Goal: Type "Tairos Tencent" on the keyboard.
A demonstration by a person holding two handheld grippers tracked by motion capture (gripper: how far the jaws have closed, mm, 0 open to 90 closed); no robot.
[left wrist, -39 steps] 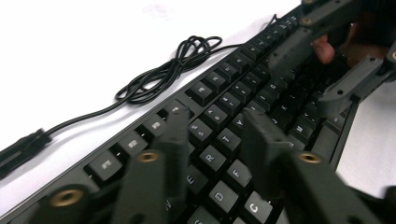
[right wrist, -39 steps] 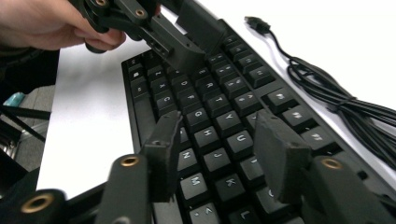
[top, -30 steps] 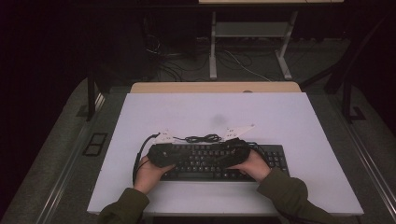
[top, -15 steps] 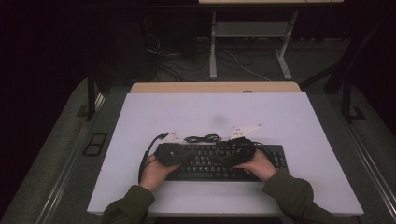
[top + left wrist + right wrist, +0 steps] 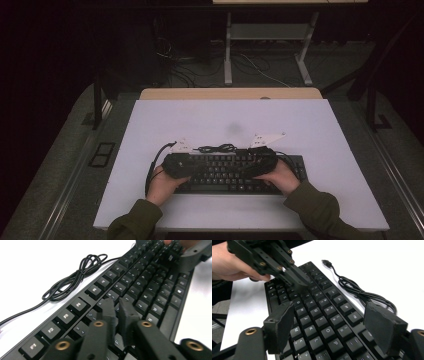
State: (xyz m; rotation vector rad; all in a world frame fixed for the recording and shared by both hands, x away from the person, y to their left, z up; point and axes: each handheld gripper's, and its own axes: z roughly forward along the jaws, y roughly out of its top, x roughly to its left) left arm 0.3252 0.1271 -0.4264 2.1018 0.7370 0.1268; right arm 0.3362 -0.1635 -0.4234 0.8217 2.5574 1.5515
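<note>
High view: black keyboard [image 5: 235, 172] lies on the white table [image 5: 225, 125], near the person's edge, roughly centred. Its cable [image 5: 217, 148] sits in a loose bundle just behind it. Left gripper [image 5: 176, 165] is over the keyboard's left end, right gripper [image 5: 257, 166] over the right-centre; hands wrap both from below. Jaw state can't be read from up here, too dark and small.

Left gripper view: left gripper [image 5: 117, 313] has jaws pressed nearly together, a thin slit between the pads, tips down on or just above the number/letter rows. Nothing pinched that I can see. Looks like it's poking keys w/ closed tips. The cable [image 5: 72, 280] coils beside the F-key row, apart from the jaws. The other gripper sits at the far end, top right.

Right gripper view: right gripper [image 5: 334, 326] has jaws spread wide, nothing between them, hovering over the letter keys of the keyboard [image 5: 322, 315]. Left gripper [image 5: 294, 281] shows farther off, tips on the upper rows. Cable w/ its USB plug [image 5: 325, 262] lies just off the far edge.

Risks, as I judge them: closed tips are wider than one key, so a press may hit two at once or wedge in a gap and lever a keycap off. Hard downward push at one end could skid the board on the smooth table. The wide-open right jaws could snag keys if lowered carelessly. A sideways drag could catch the cable bundle.
</note>
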